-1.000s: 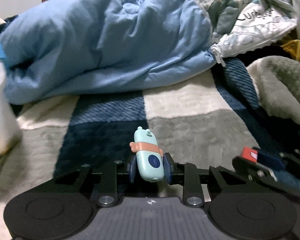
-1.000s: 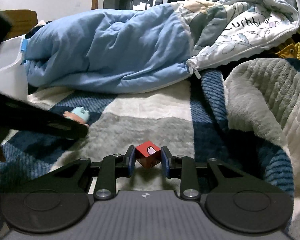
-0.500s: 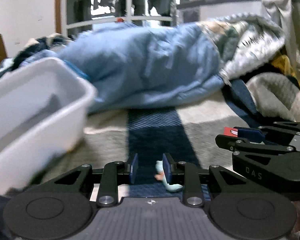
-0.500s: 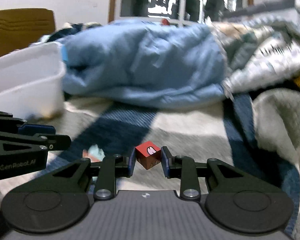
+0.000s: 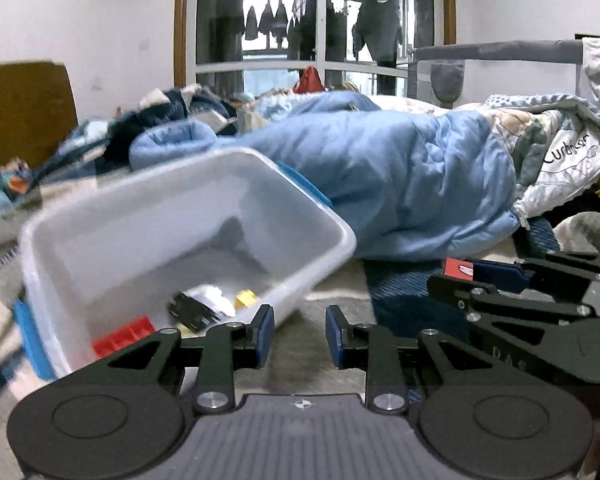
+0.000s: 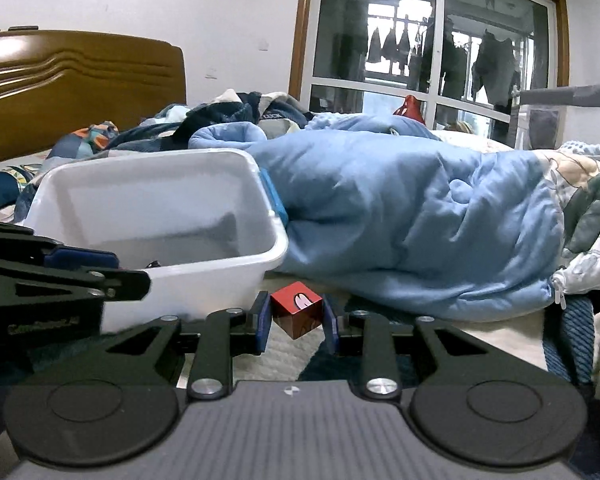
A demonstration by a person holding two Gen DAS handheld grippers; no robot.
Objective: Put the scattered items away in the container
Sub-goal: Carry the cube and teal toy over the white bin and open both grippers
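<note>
A white plastic tub (image 5: 316, 220) with blue handles lies on the bed; in the left wrist view it holds a red brick (image 5: 124, 334), a black piece (image 5: 190, 312) and a yellow piece (image 5: 246, 298). My left gripper (image 5: 300, 338) is open and empty, just right of the tub's near corner. My right gripper (image 6: 294, 322) is shut on a red cube (image 6: 297, 314) and hovers close to the tub's (image 6: 236, 258) near right corner. The right gripper and its red cube (image 5: 458, 269) also show at the right of the left wrist view. The mint toy is out of sight.
A blue duvet (image 6: 420, 220) is heaped behind and to the right of the tub. A checked blue, grey and white blanket (image 5: 400, 300) covers the bed. A wooden headboard (image 6: 80, 84) stands at the left, a window (image 6: 432, 60) behind.
My left gripper let go of the mint toy, which dropped onto the blanket and left view. Both grippers rose and swung left toward the tub. The right still holds the red cube.
</note>
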